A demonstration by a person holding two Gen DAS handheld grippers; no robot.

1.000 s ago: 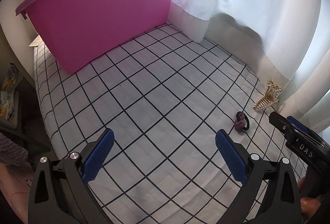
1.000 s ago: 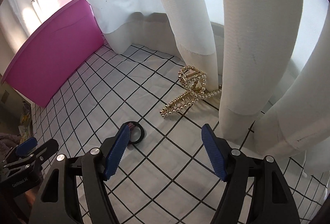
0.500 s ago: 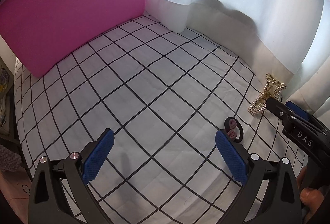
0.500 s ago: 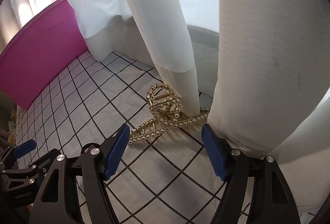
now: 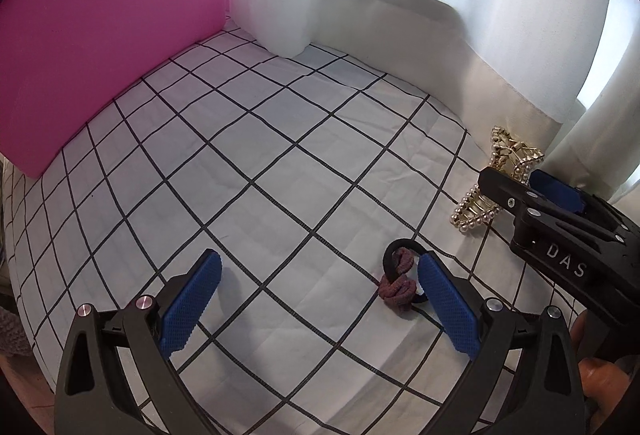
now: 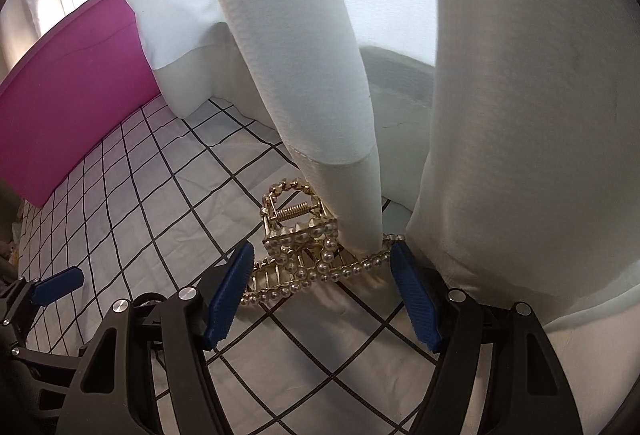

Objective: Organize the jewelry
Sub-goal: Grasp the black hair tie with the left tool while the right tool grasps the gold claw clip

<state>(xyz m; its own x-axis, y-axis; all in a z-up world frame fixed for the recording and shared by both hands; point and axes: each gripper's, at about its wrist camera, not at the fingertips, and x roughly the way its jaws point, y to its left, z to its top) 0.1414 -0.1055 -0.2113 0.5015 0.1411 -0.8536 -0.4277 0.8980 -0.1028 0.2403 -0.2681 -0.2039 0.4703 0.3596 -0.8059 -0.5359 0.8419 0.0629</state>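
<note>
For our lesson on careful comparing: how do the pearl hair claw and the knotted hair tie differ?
The hair claw is rigid gold metal set with pearls; the hair tie is soft, dark and knotted. The claw touches the white curtain; the tie lies in the open. Both rest on the checked cloth, each by an open gripper.

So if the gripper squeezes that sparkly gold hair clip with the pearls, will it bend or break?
Probably it stays stiff: the hair clip looks like metal, with a coil spring. Its thin teeth and small pearls might slip or snag between the right gripper pads. It lies against the curtain, which could drag along.
</note>
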